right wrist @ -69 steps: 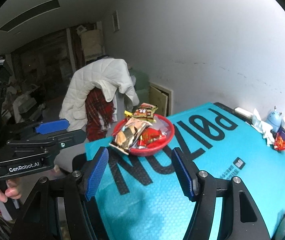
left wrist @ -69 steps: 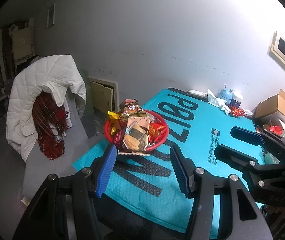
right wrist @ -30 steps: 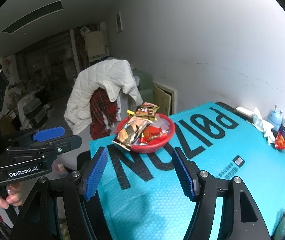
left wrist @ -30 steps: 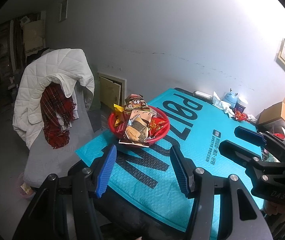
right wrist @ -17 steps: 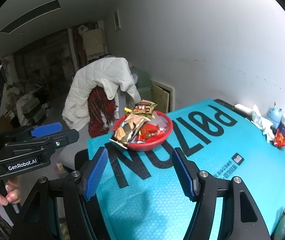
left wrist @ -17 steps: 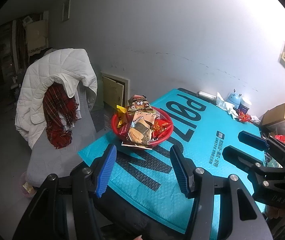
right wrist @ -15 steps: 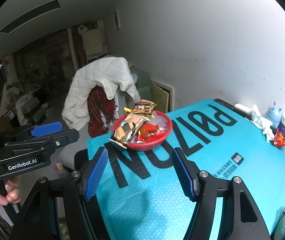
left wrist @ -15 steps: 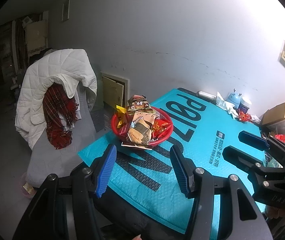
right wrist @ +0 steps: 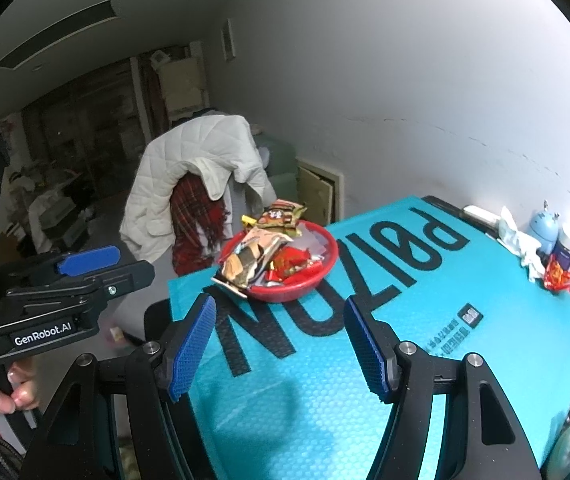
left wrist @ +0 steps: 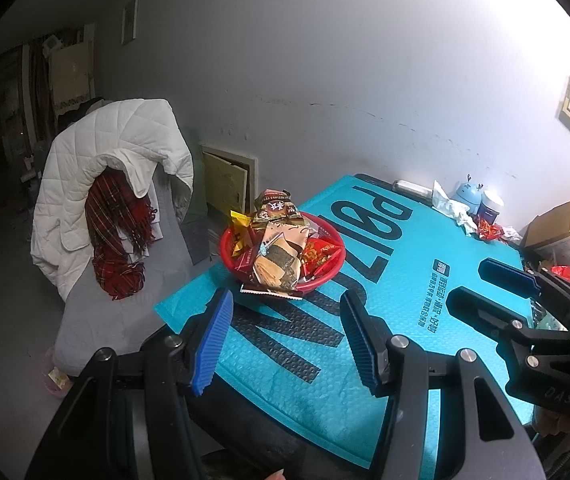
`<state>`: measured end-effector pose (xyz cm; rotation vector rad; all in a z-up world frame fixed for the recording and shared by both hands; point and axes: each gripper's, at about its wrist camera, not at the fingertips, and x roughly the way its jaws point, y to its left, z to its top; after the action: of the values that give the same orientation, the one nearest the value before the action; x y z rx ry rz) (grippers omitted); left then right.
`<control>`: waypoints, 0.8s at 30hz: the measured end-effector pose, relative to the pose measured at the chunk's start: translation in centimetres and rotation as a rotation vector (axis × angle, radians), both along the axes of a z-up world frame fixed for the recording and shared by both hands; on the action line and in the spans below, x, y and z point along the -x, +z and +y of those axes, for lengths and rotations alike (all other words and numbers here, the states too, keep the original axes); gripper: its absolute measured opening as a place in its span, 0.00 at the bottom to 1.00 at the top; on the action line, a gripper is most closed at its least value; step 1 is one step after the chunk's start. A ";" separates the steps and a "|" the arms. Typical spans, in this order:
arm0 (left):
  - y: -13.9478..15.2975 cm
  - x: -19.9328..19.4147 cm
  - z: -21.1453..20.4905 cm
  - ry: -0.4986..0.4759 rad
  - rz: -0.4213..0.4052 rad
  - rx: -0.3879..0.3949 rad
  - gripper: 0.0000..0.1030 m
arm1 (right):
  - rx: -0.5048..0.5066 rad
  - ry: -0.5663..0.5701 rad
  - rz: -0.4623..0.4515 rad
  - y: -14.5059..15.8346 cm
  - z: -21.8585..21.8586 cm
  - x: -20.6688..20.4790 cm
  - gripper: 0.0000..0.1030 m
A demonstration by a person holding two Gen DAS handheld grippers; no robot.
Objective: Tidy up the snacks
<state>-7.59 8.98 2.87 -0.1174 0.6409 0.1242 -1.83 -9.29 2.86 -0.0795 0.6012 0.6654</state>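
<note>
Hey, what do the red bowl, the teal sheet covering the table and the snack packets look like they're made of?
Red bowl: likely molded plastic, with a smooth, slightly glossy, thin rim.
Teal sheet: probably bubble-padded plastic mailer film; a fine dimpled texture shows, with large black printed letters.
Snack packets: seemingly printed plastic or foil film, crinkled and shiny, with crimped edges.

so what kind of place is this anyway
Probably a lived-in room at home, perhaps doubling as storage. A white quilted jacket and plaid scarf hang over a chair, a red snack bowl sits on a teal mat, and cluttered shelves fill the back.
</note>
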 end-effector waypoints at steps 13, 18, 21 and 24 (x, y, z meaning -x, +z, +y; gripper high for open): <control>-0.1 0.1 -0.1 -0.007 -0.004 -0.023 0.53 | 0.003 -0.003 0.000 0.0 0.1 0.0 0.65; 0.0 0.1 -0.3 -0.015 0.000 -0.023 0.53 | 0.005 -0.005 -0.001 0.0 0.1 0.0 0.67; 0.0 0.1 -0.3 -0.014 -0.001 -0.027 0.53 | 0.005 -0.006 -0.002 0.0 0.1 0.0 0.67; 0.1 0.1 -0.3 -0.014 -0.003 -0.030 0.53 | 0.004 -0.007 0.000 0.0 0.1 0.0 0.67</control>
<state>-7.68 8.68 2.94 -0.0843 0.6368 0.1205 -1.83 -9.17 2.84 -0.0817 0.6025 0.6578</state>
